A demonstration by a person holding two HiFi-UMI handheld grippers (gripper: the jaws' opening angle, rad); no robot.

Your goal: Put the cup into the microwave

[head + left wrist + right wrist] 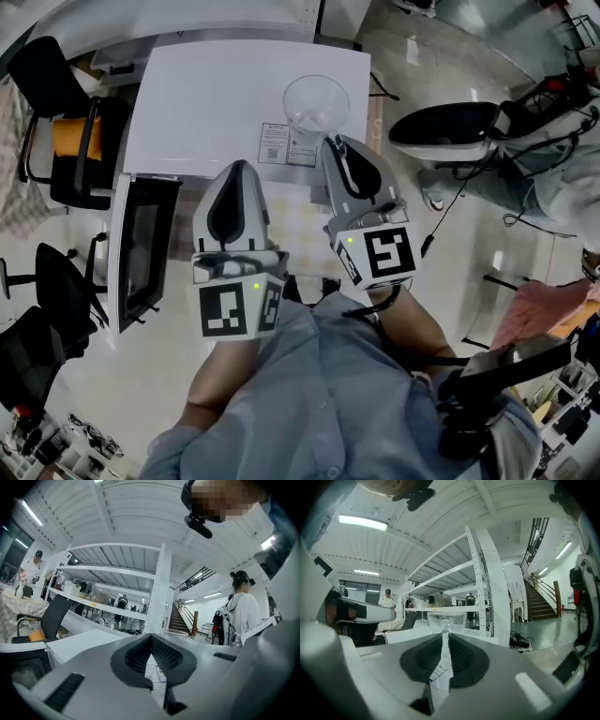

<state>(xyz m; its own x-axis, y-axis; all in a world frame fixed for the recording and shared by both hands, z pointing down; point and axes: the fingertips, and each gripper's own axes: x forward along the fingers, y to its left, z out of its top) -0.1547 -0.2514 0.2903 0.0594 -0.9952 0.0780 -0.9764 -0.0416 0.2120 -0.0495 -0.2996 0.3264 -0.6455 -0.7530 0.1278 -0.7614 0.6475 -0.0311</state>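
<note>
we see the cup [317, 103] standing upright on the white top of the microwave [206, 103], close to the top's right edge in the head view, so it is not inside. the cup is clear and see-through, with a round open mouth, a thin rim and walls narrowing toward a smaller base. nothing shows inside it. in the right gripper view its bowl [446, 619] rises just past the claw tips, and the shelves behind show through it.

the right claw [330, 141] is pinching the cup. its two dark ribbed pads are nearly together on the near wall at the rim, and a clear strip of cup runs down between them in the right gripper view [443, 641].

the left claw [240, 165] is pressed together with nothing in it. in the left gripper view its tips [151, 636] meet. it sits at the front edge of the microwave top, left of the right claw and apart from the cup.

a printed label [289, 145] is stuck on the microwave top just in front of the cup, by the right claw's tip. the microwave door [141, 248], with its dark window, is swung open at the left front.
</note>
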